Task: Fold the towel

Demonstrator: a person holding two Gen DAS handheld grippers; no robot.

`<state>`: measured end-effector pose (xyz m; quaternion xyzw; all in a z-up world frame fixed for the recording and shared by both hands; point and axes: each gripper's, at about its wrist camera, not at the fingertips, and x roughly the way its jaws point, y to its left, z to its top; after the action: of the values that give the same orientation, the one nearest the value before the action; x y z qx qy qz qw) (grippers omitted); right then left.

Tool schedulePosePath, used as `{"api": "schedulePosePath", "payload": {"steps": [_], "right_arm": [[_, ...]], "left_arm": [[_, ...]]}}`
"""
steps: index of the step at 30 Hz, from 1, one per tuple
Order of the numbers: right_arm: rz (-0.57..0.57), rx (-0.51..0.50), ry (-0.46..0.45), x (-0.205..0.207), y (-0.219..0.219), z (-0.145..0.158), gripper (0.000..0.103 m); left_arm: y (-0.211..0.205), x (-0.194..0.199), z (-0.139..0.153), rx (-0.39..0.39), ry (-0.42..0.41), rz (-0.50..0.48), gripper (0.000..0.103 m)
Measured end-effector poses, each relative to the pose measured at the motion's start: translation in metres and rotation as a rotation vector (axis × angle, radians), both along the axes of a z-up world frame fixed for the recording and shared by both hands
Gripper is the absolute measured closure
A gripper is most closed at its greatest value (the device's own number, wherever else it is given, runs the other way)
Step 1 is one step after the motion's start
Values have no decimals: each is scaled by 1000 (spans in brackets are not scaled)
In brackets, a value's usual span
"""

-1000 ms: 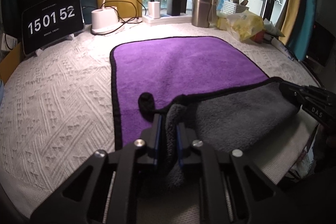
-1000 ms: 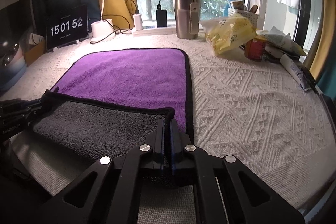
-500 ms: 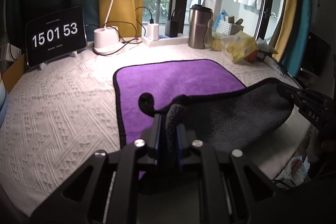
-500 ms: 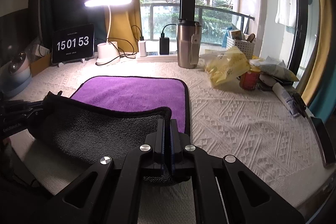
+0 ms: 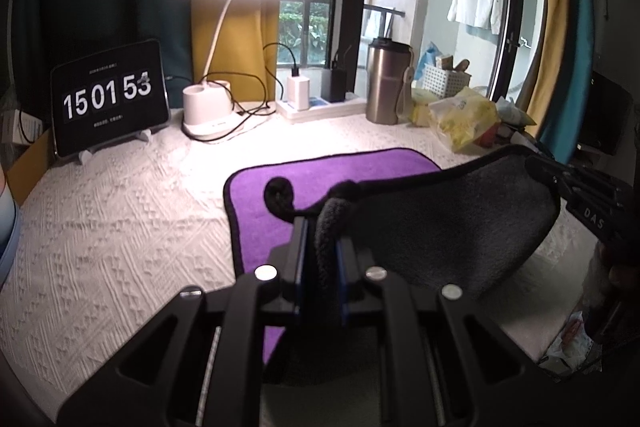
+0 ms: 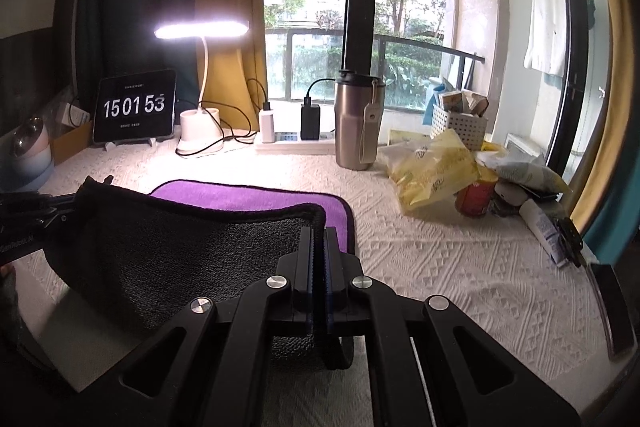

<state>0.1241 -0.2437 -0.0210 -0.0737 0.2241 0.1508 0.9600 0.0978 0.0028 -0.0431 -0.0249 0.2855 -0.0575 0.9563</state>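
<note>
Left wrist view: the left gripper (image 5: 320, 227) is clamped on a bunched near corner of the purple-and-grey towel (image 5: 332, 173), and the right gripper (image 6: 319, 239) pinches the other near corner, so the near edge hangs lifted between them, grey underside showing, while the far half lies flat on the white textured tablecloth (image 5: 120, 211). Holding both corners level looks meant to carry that edge evenly over the far half. Readable writing: the tablet clock (image 6: 135, 107) shows "15 01 53", and the opposite gripper's body bears "DAS".
</note>
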Motion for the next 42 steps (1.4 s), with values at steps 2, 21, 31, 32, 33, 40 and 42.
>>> {"api": "schedulePosePath", "payload": {"steps": [2,21,31,32,33,40,42], "right_arm": [[0,0,-8,5,1,2,98],[12,-11,-58,50,10,13,98],[9,-2,-39,82,14,11,98],[8,-3,-34,86,14,10,98],[8,-1,-30,88,14,9,98],[7,5,-5,107,17,4,98],[6,0,2,113,18,2,98]], "left_arm": [[1,3,1,3,-6,4,90],[15,44,7,28,-41,31,90],[22,74,7,-20,-30,41,90],[23,78,7,-25,-28,43,90],[24,82,7,-29,-23,43,90],[26,107,-1,-39,12,58,90],[26,114,-4,-34,20,67,90]]}}
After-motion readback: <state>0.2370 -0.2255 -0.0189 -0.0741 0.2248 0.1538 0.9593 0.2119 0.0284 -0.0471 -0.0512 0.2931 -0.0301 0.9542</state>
